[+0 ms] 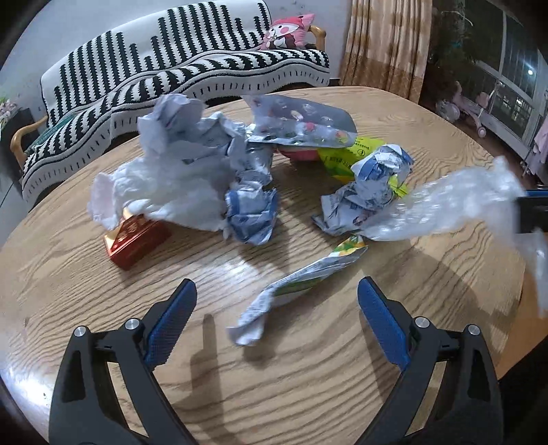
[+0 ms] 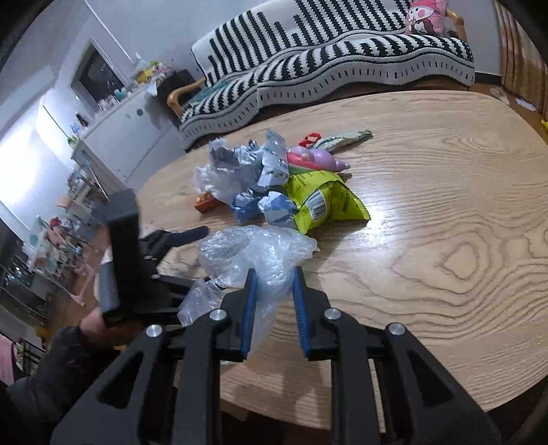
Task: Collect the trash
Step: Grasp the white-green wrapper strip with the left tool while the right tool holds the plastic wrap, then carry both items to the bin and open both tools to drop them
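Barcode on the yellow-green snack bag (image 2: 325,202), its print and the red box (image 1: 137,239) lettering too blurred to read

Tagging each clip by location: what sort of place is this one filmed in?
Most likely a home living room: a sofa under a black-and-white striped cover with a pink cartoon cushion, patterned curtains by a window, and a wooden table strewn with wrappers.

The right gripper (image 2: 274,277) has its jaws pressed on something, while the left gripper (image 1: 276,291) stands wide apart, angled downward.
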Action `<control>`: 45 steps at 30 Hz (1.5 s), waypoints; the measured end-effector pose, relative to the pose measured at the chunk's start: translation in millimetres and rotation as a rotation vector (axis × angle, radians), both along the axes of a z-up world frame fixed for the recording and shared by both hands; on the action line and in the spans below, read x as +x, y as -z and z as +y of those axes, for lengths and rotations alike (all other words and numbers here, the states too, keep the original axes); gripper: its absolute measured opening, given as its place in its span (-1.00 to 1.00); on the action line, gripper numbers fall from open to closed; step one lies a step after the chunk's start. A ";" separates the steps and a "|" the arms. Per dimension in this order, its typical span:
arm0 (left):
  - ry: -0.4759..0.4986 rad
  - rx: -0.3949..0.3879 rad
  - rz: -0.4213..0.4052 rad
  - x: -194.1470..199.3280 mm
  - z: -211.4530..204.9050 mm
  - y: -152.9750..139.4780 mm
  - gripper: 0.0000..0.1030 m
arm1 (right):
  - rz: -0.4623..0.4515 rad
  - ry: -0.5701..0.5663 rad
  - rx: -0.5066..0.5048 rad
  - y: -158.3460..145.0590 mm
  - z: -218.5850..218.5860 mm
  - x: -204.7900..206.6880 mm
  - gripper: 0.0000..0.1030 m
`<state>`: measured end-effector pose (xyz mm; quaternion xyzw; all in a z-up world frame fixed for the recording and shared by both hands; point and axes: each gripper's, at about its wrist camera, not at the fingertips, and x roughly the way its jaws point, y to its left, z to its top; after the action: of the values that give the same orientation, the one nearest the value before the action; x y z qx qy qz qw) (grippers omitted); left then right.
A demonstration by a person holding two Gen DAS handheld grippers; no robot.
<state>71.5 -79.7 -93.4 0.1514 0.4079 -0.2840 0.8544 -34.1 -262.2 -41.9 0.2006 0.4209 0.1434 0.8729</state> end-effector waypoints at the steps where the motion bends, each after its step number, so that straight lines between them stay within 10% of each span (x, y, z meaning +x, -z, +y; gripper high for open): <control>1: -0.001 -0.002 0.008 1.0 -3.6 1.2 0.70 | -0.007 0.004 0.015 -2.6 -4.6 -3.4 -0.59; 9: -0.028 -0.005 0.077 -4.4 -15.6 -2.0 -0.70 | -0.061 0.077 0.039 -21.9 -41.8 -30.5 -0.59; 18: -0.076 -0.113 0.010 -37.1 -16.8 -61.7 -0.76 | -0.091 0.288 0.008 -32.4 -122.4 -84.7 -0.59; 28: 0.049 -0.231 -0.022 -76.8 -129.1 -101.0 -0.76 | -0.022 0.587 -0.161 -13.7 -225.5 -170.4 -0.59; 45: 0.476 -0.133 0.119 -203.6 -344.6 -28.8 -0.76 | 0.347 0.754 -0.241 100.1 -334.3 -284.0 -0.59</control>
<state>-132.1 -424.3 -64.6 0.1694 0.3909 -0.5117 0.7461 -318.1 -596.6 -142.0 0.2583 0.4724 -0.2716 0.7977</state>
